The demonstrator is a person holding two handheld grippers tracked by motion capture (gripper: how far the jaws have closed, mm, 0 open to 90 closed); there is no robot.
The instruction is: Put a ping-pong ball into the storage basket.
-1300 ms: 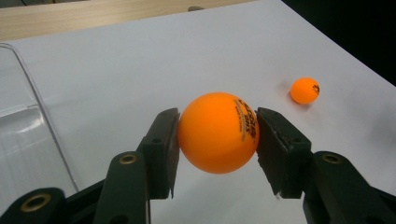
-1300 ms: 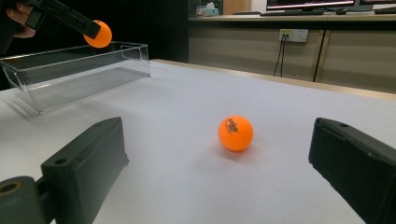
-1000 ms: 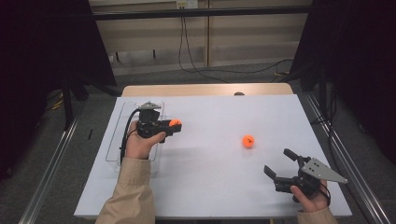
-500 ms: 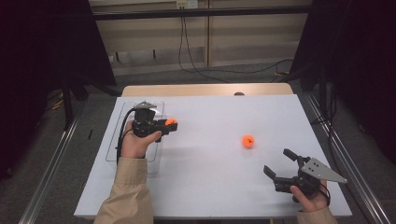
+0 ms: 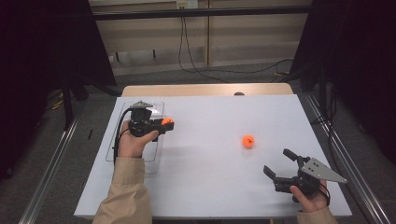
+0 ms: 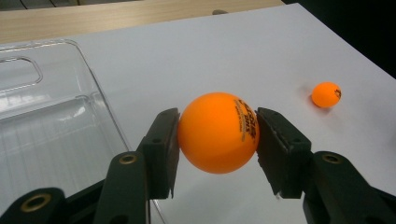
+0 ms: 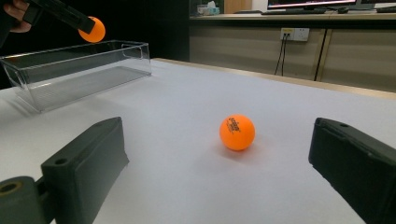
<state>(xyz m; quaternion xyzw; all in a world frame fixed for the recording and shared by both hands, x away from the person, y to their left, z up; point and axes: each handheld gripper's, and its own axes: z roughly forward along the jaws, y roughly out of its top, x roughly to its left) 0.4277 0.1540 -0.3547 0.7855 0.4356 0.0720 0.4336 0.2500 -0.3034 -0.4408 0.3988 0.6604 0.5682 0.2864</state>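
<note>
While clamped in left hand-held gripper (image 6: 217, 135), orange ball (image 6: 217, 133), beside clear tray (image 6: 56, 135)

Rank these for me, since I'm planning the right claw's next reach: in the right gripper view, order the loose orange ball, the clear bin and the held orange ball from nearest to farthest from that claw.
1. Loose orange ball: on the table just ahead, between the jaws' line.
2. Clear bin: farther off, upper left.
3. Held orange ball: in the left claw, above the bin's far side.
</note>
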